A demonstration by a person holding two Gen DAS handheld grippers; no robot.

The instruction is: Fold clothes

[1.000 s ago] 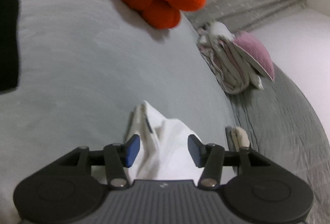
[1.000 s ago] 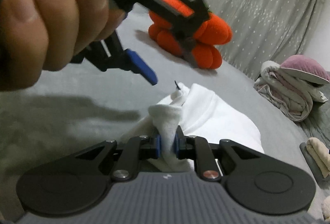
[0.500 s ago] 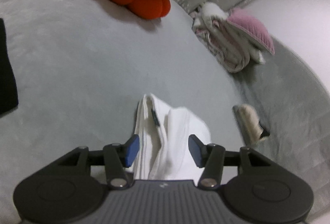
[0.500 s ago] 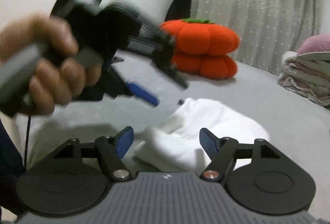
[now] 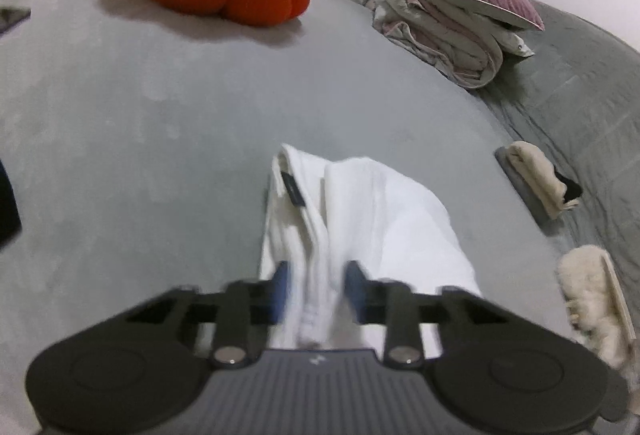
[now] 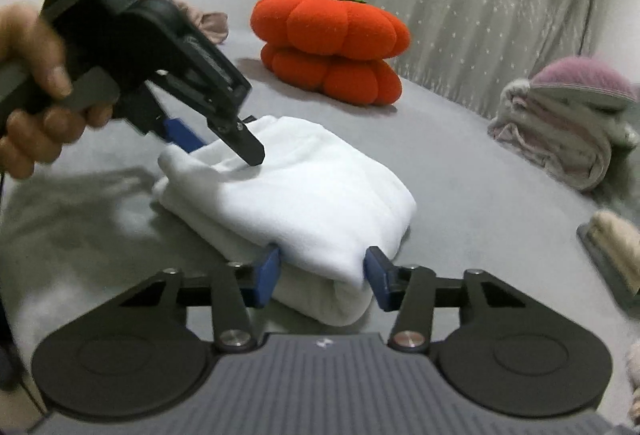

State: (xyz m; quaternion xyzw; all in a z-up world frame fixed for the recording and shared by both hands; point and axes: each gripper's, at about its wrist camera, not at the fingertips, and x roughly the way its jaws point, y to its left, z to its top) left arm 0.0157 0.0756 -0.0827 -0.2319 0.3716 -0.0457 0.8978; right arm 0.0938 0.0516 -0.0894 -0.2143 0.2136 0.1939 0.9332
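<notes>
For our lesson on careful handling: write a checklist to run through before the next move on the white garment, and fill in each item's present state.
1. White garment lies folded on the bed: ok.
2. Right gripper open, fold between its jaws: ok.
3. Left gripper has cloth between its fingers: ok.
4. Left grip firm: cannot tell, view blurred.
5. Orange pumpkin cushion stands apart from the garment: ok.
6. Bedding pile stands apart from the garment: ok.
</notes>
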